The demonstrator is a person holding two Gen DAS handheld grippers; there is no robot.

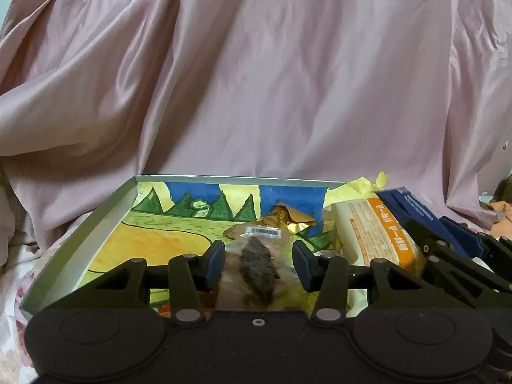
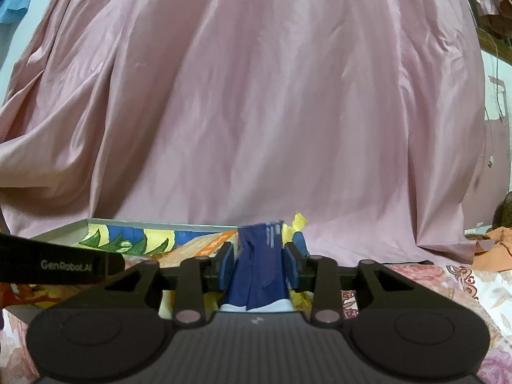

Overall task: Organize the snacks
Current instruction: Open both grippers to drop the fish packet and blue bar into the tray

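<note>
In the left wrist view, the left gripper (image 1: 257, 264) is low over a shallow box (image 1: 80, 246) whose floor has a painted landscape. Its jaws stand wide apart. Between them, without touching the pads, lies a clear packet (image 1: 256, 262) with a dark snack inside and a barcode label at its far end. Behind it is a gold wrapper (image 1: 291, 220), crumpled. To the right an orange and white pack (image 1: 377, 233) leans in the box, and beside it the right gripper (image 1: 454, 240) comes in with a blue packet (image 1: 406, 204). The box sits on a bed with a flowered sheet (image 1: 12, 288), in front of a pink cloth (image 1: 256, 80).

In the right wrist view, the right gripper has its jaws narrow and pressed on the blue packet, which stands upright between the pads at the right end of the box, near some yellow paper (image 2: 297, 224). The arm of the left gripper crosses at the left.

I judge that all these snacks are light and soft. The clear packet is smooth film and may slip, and the snack inside may crush, so it is better to take it across the middle with gentle pressure. The blue packet bends under the pads; holding it lower, on the filled part, would be more sure than on the thin edge.
</note>
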